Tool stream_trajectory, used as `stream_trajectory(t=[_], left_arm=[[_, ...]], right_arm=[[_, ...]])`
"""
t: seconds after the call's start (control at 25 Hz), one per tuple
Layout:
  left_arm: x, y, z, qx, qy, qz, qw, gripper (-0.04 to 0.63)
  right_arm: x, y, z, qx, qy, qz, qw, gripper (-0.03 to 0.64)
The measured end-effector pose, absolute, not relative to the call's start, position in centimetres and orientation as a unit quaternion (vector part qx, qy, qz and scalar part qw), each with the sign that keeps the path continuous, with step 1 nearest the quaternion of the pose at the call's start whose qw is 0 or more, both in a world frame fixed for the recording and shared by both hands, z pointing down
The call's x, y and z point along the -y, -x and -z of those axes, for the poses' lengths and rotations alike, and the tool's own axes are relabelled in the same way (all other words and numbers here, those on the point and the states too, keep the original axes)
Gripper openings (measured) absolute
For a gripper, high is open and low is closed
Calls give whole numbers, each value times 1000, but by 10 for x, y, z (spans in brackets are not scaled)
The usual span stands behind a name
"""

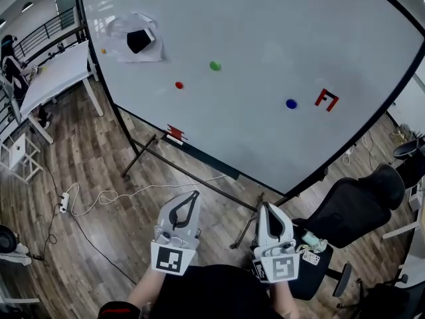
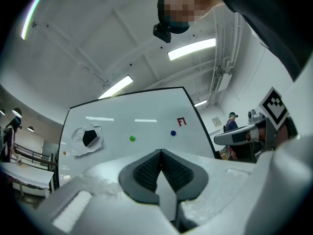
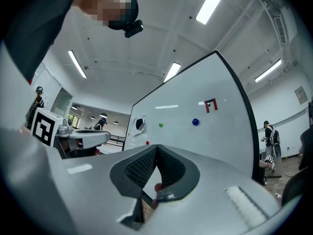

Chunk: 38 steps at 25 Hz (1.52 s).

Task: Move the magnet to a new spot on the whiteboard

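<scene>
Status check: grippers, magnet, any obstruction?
Left gripper and right gripper shut, short of whiteboard. Green magnet, red magnet, blue magnet untouched. Nothing between.

Steeply down from head; upward from both gripper views.
Well back from whiteboard (image 1: pixel 265 38), shared by all three, mid-frame.

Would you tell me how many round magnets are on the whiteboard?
4. The green magnet sits mid-board, the red magnet lower left of it, the blue magnet right, beside the F mark, and a tiny orange magnet near the left edge. The paper could hide more.
</scene>
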<state>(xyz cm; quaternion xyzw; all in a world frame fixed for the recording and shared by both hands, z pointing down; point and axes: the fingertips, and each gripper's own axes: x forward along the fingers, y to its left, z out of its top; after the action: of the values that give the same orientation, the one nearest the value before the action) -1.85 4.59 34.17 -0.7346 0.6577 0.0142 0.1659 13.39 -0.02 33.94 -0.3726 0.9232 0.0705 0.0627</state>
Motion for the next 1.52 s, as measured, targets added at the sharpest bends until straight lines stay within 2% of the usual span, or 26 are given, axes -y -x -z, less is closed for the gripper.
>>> stream_trajectory(t=[0.6, 1.04, 1.52], left_arm=[[35, 79, -335, -590, 788, -31, 172, 2], [78, 85, -339, -512, 839, -51, 175, 2], [111, 71, -332, -468, 863, -78, 171, 2]], right_arm=[[53, -76, -333, -889, 446, -86, 57, 2], [77, -58, -333, -850, 513, -97, 69, 2], [87, -67, -330, -826, 550, -115, 45, 2]])
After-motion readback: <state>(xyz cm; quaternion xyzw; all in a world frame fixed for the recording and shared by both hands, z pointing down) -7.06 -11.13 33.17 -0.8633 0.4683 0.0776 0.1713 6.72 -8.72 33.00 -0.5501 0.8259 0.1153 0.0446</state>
